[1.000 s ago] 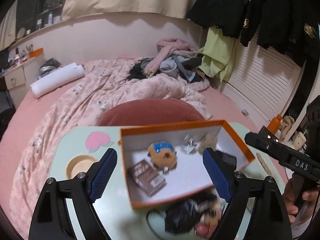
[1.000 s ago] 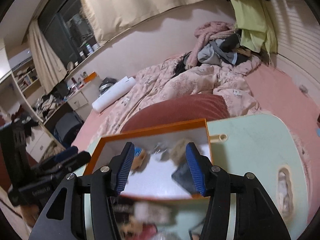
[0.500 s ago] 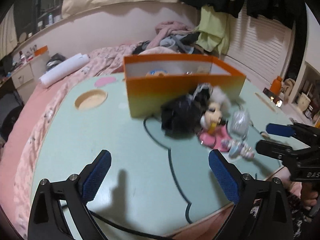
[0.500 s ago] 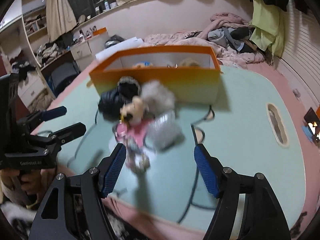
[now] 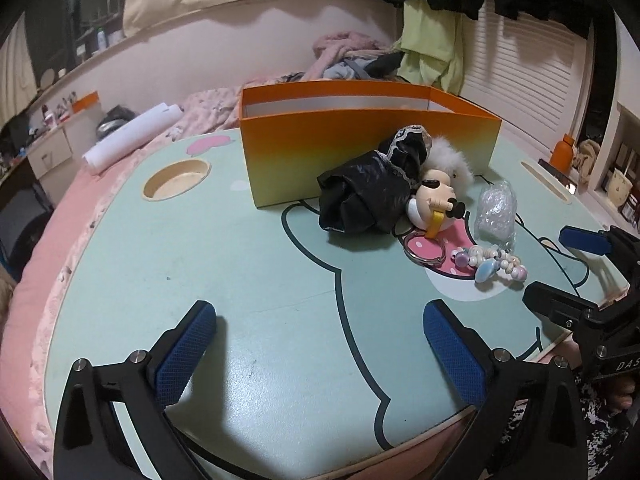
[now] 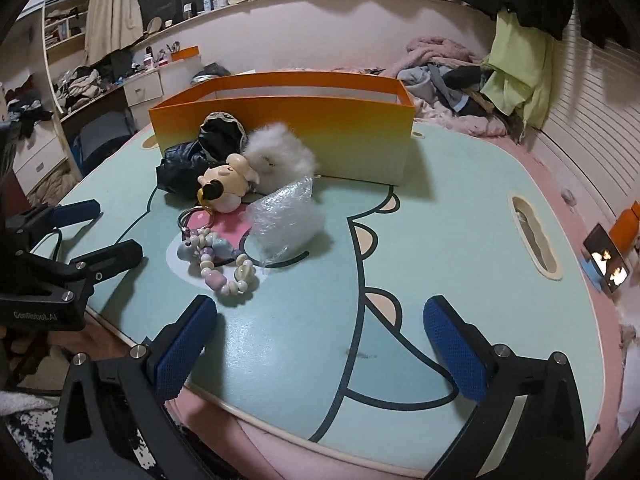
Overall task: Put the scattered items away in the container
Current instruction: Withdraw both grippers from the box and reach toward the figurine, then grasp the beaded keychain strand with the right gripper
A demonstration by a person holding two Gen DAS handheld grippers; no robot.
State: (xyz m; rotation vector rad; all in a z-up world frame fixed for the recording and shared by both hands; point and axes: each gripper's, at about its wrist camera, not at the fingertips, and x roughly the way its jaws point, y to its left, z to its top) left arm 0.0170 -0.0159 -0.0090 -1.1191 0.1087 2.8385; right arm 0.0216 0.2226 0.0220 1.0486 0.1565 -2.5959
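Two grippers hang low over the pale green cartoon-printed surface [image 5: 248,264], both spread wide with nothing between their blue pads. Your left gripper [image 5: 320,344] has just been opening a little further; your right gripper [image 6: 320,344] has just been opening from about half. Ahead of you stands the orange cardboard box [image 5: 360,140], its near wall touched by the scattered heap: a crumpled black lace-trimmed cloth [image 5: 368,196], a white fluffy pom-pom [image 6: 276,156], a cartoon mouse-head keyring [image 6: 224,188], a clear bubble-wrap pouch [image 6: 284,220] and a pastel bead bracelet [image 6: 224,264]. All of these lie outside the box, on the surface.
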